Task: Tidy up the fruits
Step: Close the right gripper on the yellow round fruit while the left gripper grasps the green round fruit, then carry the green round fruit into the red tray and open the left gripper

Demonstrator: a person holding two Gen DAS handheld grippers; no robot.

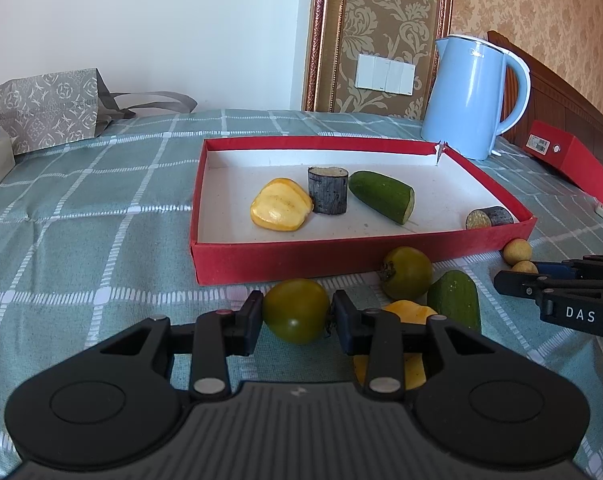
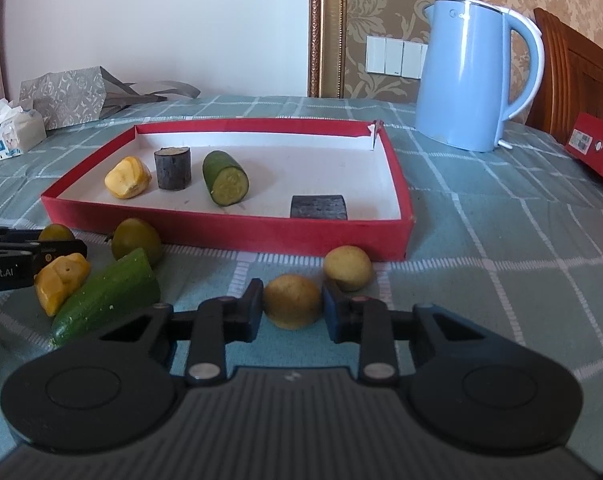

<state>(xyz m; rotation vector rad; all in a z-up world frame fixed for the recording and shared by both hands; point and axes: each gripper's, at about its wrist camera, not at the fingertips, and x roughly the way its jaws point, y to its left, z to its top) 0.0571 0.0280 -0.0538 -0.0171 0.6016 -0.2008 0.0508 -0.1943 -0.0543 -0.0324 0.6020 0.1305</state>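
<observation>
Right wrist: small potato (image 2: 292, 301) (yellowish) gripped between jaws.

Right hand-held gripper (image 2: 292, 307) clamped on small yellow fruit (image 2: 292, 300), just before red tray (image 2: 229, 236).

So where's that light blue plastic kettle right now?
The light blue plastic kettle stands upright on the checked tablecloth, just behind the far right corner of the shallow red cardboard tray, in both views.

We hold both tools angled down, the left tool (image 1: 296, 316) clamped on a green tomato (image 1: 297, 310), the right tool (image 2: 292, 309) on a yellow fruit (image 2: 292, 301).
</observation>
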